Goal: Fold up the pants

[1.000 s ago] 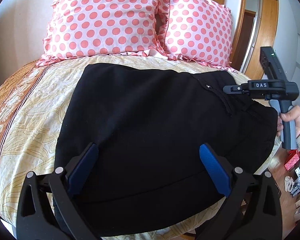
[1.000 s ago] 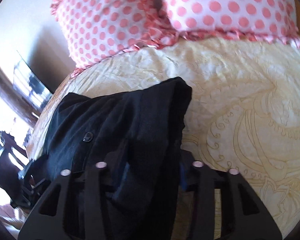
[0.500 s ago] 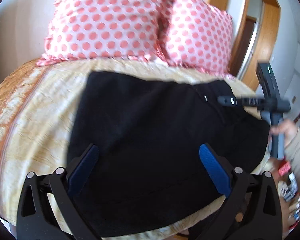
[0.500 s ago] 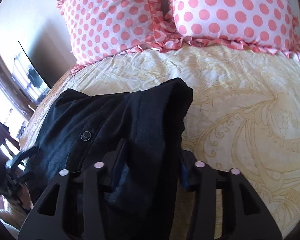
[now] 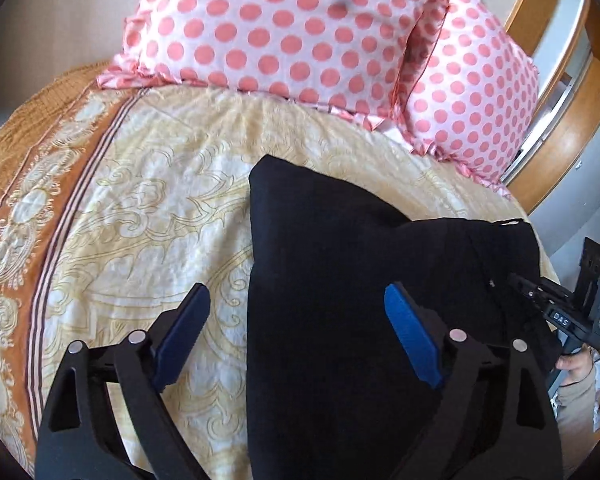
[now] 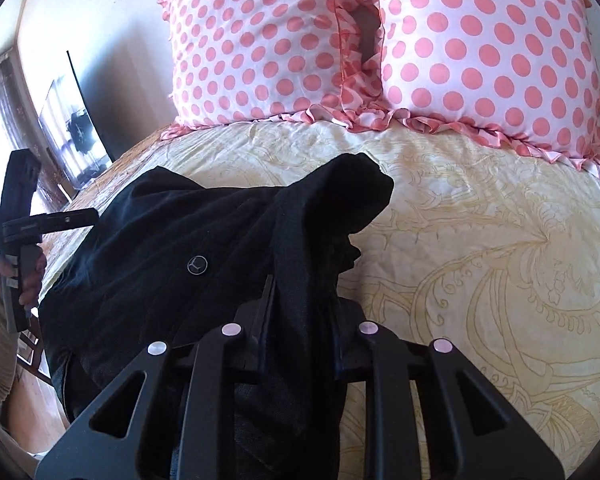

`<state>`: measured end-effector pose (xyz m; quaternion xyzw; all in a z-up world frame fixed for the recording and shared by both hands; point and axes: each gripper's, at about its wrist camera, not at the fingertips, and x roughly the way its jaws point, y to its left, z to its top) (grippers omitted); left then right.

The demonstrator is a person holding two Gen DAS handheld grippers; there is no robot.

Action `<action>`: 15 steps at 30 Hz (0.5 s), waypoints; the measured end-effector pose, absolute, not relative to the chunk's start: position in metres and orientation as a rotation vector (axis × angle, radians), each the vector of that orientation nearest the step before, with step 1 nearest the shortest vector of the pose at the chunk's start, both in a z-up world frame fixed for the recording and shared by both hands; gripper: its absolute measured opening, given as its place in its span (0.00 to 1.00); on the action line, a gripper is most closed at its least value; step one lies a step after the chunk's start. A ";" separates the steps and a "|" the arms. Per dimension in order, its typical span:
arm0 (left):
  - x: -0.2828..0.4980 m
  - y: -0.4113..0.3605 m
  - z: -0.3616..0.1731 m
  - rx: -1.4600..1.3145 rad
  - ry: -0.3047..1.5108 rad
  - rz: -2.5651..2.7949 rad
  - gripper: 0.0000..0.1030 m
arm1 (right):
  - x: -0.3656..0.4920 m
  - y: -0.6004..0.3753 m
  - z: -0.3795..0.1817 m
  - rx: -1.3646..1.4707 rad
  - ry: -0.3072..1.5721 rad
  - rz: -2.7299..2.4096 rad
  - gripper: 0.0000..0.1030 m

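The bed (image 5: 148,216) fills both views, covered in a cream spread with pale gold scrollwork and an orange patterned border along its left side. Two pillows (image 6: 380,48), white with pink dots and frilled edges, stand side by side at the head of it, their inner edges touching.

The black pants (image 5: 340,280) lie across the spread, well short of the pillows, as a broad dark sheet with one squared corner pointing toward the head of the bed. In the right wrist view the cloth is bunched and raised into a ridge (image 6: 340,196) running away from the camera, its rounded end hanging just above the spread; whether that end touches the bed is hard to tell.

The left claw (image 5: 296,332) is spread wide, its blue pads (image 5: 410,336) well apart: one pad over bare spread, the other over the black cloth, straddling the pants' left edge without pinching it. The right claw (image 6: 300,320) is clamped on the pants, a thick fold of cloth squeezed between its fingers and running up over its frame.

A small round dark button (image 6: 197,265) with a pale rim sits on the flat part of the pants, left of the pinched ridge.
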<state>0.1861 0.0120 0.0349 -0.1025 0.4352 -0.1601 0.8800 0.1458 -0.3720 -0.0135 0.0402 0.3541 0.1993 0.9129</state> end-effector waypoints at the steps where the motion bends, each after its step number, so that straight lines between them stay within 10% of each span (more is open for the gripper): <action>1: 0.191 0.010 0.032 -0.205 0.920 -0.333 0.83 | 0.146 -0.372 -0.014 0.085 0.730 0.411 0.22; 9: 0.216 -0.003 0.021 -0.218 1.008 -0.373 0.72 | 0.150 -0.379 -0.018 0.138 0.747 0.427 0.22; 15: 0.219 -0.009 0.034 -0.181 0.964 -0.371 0.12 | 0.146 -0.377 -0.009 0.114 0.705 0.437 0.21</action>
